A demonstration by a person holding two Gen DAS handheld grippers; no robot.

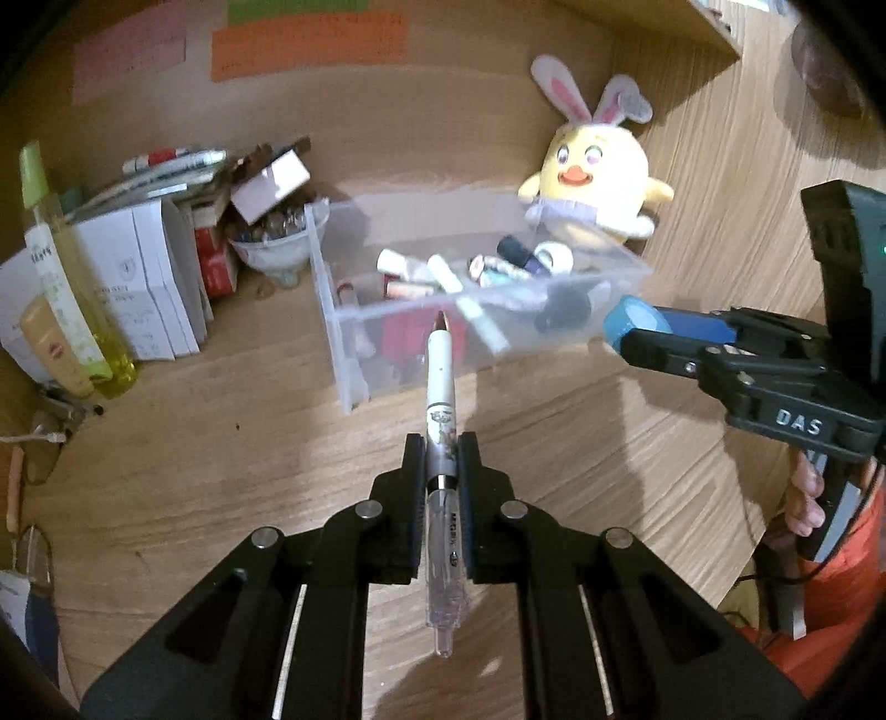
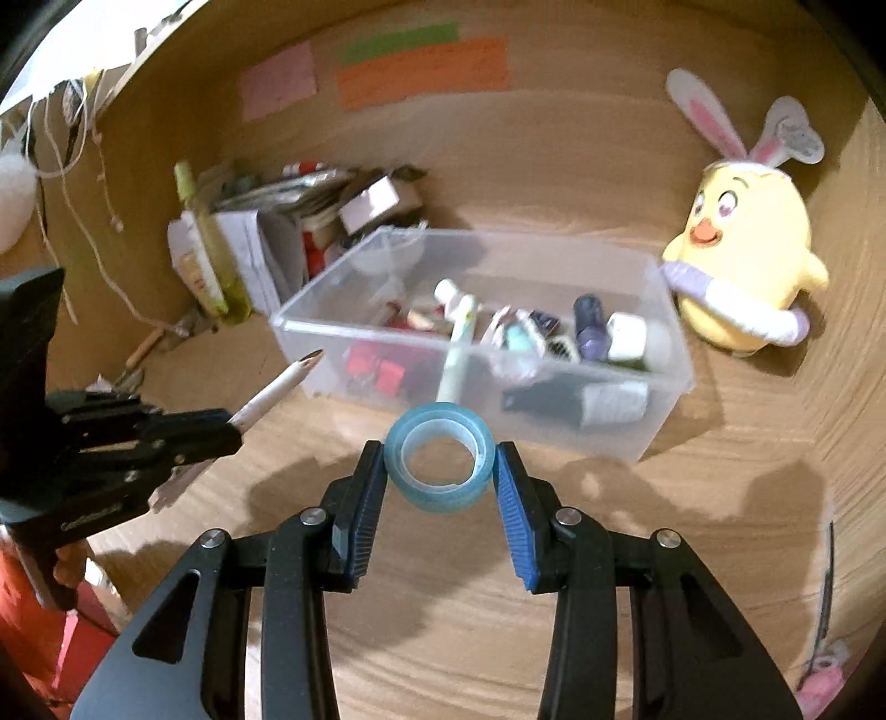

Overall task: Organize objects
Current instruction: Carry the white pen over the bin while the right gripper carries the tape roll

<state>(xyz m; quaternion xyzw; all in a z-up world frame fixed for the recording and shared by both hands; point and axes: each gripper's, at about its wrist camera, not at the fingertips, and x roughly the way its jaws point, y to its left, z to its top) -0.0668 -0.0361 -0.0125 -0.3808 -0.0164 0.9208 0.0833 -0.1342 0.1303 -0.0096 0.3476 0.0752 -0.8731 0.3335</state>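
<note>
I see bare desk (image 1: pixel 232 454) at lower left; clear bin (image 1: pixel 354 327) blocks centre, plush chick (image 1: pixel 595 177) upper right, box clutter (image 1: pixel 144 266) left.

home desk | plush chick (image 1: pixel 595 180) | sticky notes (image 1: pixel 308 40) | wooden desk (image 1: pixel 232 443)

"DAS" on right claw (image 1: pixel 628 332)
</note>
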